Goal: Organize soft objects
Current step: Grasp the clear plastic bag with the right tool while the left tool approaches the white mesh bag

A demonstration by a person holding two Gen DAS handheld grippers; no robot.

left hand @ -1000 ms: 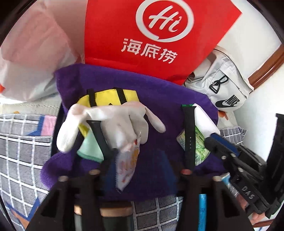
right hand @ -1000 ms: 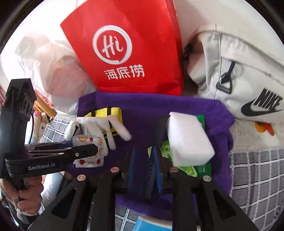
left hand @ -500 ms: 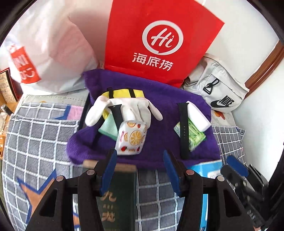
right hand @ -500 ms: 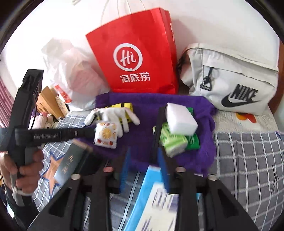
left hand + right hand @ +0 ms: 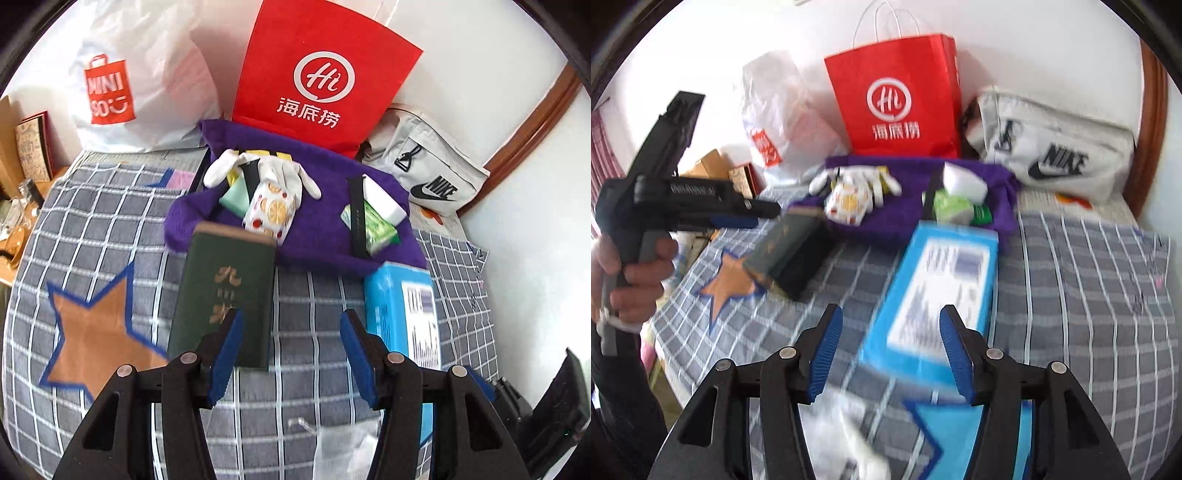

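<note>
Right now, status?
Left gripper open, empty. Right gripper jaws opening, empty. Soft items on purple towel. Green book, blue box in front.

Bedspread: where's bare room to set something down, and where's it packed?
Free: checked bedspread right of the blue box, and the star patch left of the green book. A narrower strip lies between book and box. Crowded: the purple towel, covered with small soft items, bags behind it.

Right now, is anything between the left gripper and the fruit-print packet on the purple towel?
Yes. The dark green book lies on the bedspread between the open left gripper and the fruit-print packet; its far end reaches the purple towel just before the packet. Above the book, nothing visible blocks.
</note>
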